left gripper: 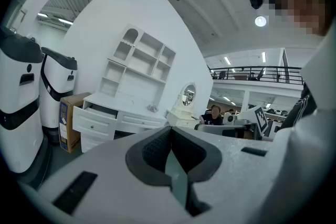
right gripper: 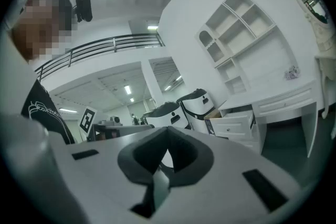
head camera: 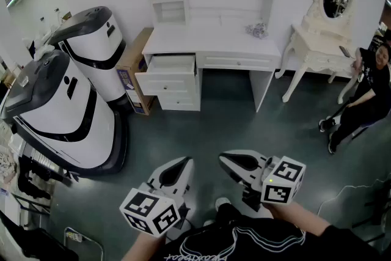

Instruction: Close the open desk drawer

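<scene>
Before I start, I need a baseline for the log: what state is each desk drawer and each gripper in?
top left drawer: pulled out, open
bottom left drawer: shut
wide centre drawer: shut
left gripper: jaws together, nothing held
right gripper: jaws together, nothing held

Desk & drawer: white. Floor: dark teal-grey. Machines, left of frame: white w/ black bands. Box: brown.
</scene>
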